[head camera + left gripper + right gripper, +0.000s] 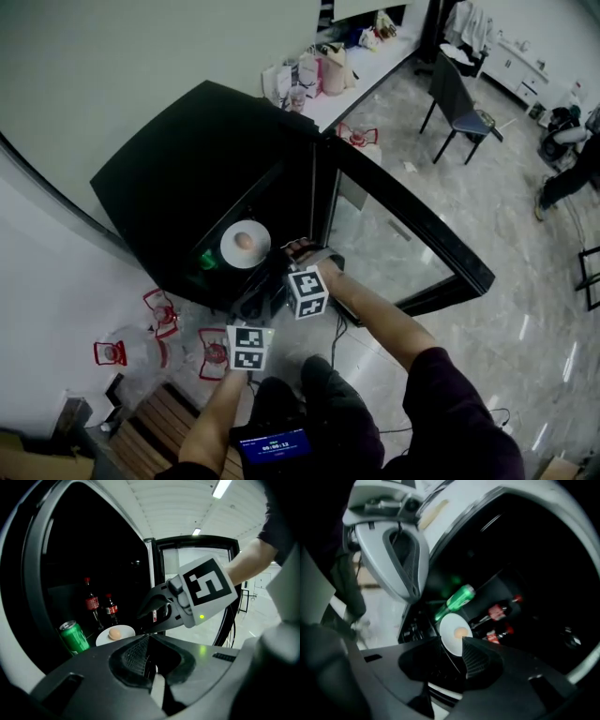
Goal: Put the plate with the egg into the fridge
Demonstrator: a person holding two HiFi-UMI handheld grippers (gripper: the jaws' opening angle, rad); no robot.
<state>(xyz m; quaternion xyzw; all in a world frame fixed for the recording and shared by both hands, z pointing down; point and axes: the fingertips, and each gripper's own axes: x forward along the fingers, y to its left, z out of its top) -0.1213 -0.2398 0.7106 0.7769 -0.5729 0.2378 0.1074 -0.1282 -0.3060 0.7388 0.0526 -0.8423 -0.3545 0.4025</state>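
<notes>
- We see the plate [258, 253] with the egg [244, 241] resting on the fridge [159, 178] shelf, near its front edge.
- Our right gripper [450, 639] has its jaws apart and empty; our left gripper [149, 637] has its jaws pressed together on nothing.
- We judge that only closing the door [417, 225] is left.

- In the right gripper view, the lower rim of the plate [449, 625] is hidden behind the right gripper [450, 639].
- In the left gripper view, the plate's near rim is hidden behind the left gripper [149, 639].
- The labels on the bottles [92, 604] are too small to read.
- In the head view, the picture's right edge cuts off a person [572, 173].
- The inside of the fridge [187, 178] is mostly lost in darkness.
</notes>
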